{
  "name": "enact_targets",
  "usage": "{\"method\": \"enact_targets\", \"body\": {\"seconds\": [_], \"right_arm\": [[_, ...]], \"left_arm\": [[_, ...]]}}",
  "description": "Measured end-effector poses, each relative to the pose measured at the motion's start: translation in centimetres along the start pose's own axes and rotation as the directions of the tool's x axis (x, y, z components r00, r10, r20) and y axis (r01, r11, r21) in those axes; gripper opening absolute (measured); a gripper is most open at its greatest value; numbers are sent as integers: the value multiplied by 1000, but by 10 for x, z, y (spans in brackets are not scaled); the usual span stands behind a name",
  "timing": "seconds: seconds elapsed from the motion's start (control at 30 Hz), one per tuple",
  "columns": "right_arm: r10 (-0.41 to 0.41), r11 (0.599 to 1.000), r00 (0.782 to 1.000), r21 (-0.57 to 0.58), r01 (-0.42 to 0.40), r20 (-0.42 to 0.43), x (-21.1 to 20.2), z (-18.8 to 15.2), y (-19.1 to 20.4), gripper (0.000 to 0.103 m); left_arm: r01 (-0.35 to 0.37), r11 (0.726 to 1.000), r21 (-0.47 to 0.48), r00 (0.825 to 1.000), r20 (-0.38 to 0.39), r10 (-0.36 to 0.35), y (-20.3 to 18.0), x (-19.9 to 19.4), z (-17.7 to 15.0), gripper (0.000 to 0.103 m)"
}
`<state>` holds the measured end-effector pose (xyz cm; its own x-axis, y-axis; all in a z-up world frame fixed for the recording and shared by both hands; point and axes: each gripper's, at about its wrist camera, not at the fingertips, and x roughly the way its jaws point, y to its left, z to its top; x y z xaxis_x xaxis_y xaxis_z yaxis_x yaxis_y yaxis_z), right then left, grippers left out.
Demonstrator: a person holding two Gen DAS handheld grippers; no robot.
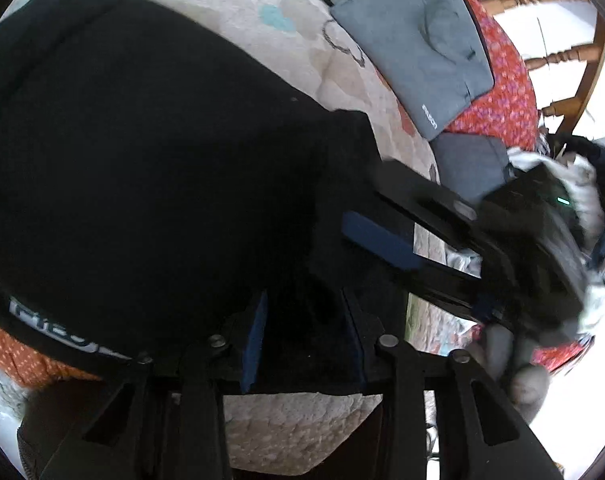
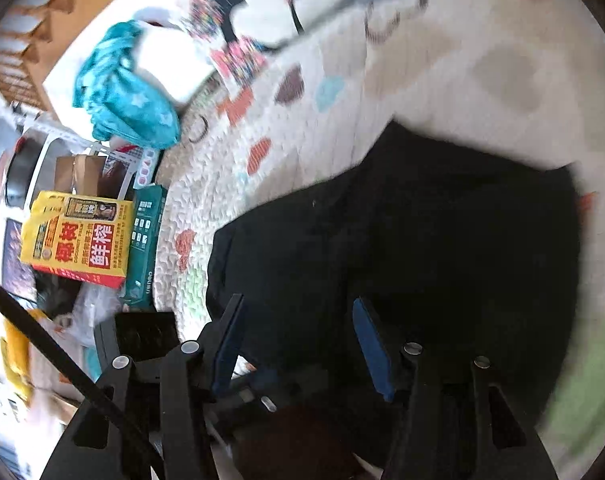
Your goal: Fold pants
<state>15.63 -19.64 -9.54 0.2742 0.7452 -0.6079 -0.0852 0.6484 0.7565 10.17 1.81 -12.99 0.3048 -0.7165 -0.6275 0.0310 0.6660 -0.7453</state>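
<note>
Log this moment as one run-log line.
task: fold pants | black pants bunched on quilt | left tongs open over fabric | right tongs open over pants | fold unfinished

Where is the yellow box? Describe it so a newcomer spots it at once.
In the right wrist view, find the quilted blanket with coloured hearts and go to its left edge. Just beyond it, a green box stands on end; the yellow box leans against it. It alone carries big red-and-white lettering.
</note>
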Motion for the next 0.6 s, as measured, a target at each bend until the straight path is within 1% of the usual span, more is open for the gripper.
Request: {"method": "enact_targets", "body": {"seconds": [0.07,0.1,0.17,0.2,0.23,0.27,0.33,0.4,0.43,0.5,0.57,0.6], "right_arm": [[20,999,1000,46,-20,1,17,6,-5,60],[50,996,999,78,-51,14,24,11,-8,59],[52,991,998,124,-54,17,27,12,-11,59],[46,991,999,125,-47,14,25,12,-9,59],[31,993,1000,113,-31,8,24,13,-5,59],[0,997,1000,74,0,4,19,12,4,59],[-48,999,999,2,48,5,12,10,20,61],[-71,996,997,-54,70,-7,8,8,40,62],[-73,994,997,-77,71,-22,11,8,53,63],[-82,990,995,-117,76,-51,21,8,72,68],[-119,979,988,-178,100,-101,44,8,99,74],[-143,972,982,-206,115,-127,57,8,109,74]], "left_arm": [[-9,1000,-12,1000,17,10,5,-13,1,33],[-7,1000,-14,1000,26,8,7,-19,0,33],[29,999,-25,998,59,-27,14,-42,-4,33],[44,999,-30,996,84,-42,18,-54,-6,34],[51,998,-39,992,118,-46,25,-70,-10,34],[50,997,-57,987,153,-40,34,-84,-13,34],[54,992,-115,973,228,-26,57,-111,-17,36],[51,982,-181,958,287,3,81,-130,-19,36],[51,978,-201,953,304,13,90,-134,-19,36],[52,969,-242,949,315,28,103,-138,-19,36],[63,965,-253,951,309,19,111,-136,-21,38],[57,964,-258,953,301,24,112,-133,-22,39]]}}
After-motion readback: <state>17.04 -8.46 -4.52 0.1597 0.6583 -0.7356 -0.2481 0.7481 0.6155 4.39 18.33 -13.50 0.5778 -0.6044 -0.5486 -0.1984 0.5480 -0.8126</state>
